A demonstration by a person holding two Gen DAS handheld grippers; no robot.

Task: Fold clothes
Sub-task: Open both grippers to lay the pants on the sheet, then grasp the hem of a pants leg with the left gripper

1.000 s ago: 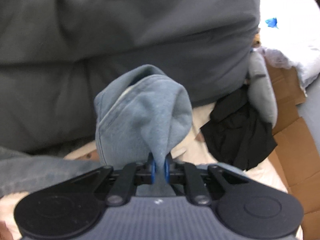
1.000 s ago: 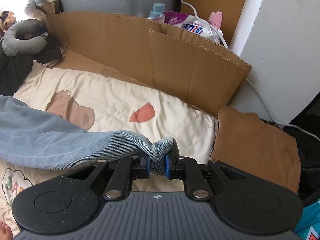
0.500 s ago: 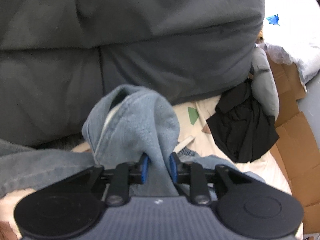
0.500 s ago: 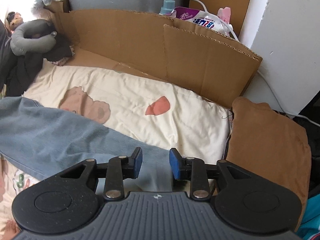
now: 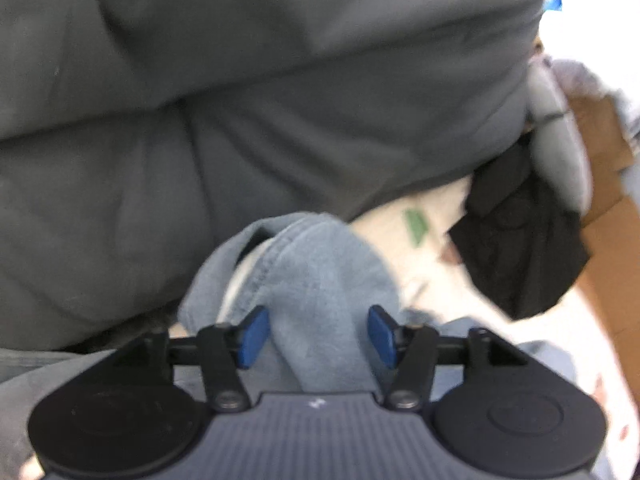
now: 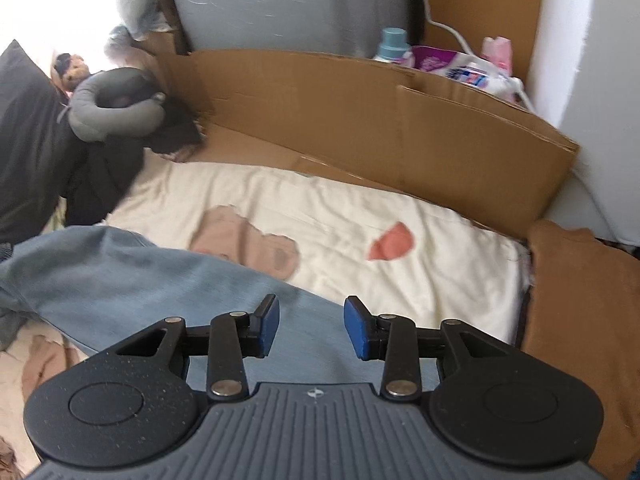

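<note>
- Now the left gripper [image 5: 316, 334] stands with its blue pads apart, its jaws having just been opening; a bunched fold of the light-blue denim jeans [image 5: 312, 280] rises between them, unpinched.
- Behind the jeans lies a big grey duvet [image 5: 240, 100]; right of them, a crumpled black garment [image 5: 524, 248].
- Likewise the right gripper [image 6: 310, 326] has just been opening, jaws parted above the jeans' leg [image 6: 120, 272], which lies flat on the cream printed sheet [image 6: 400, 280].
- Beyond the jeans stands a brown cardboard wall [image 6: 360, 120].

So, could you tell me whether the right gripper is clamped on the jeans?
No, the right gripper stands open, its blue pads clear of the jeans lying below.
</note>
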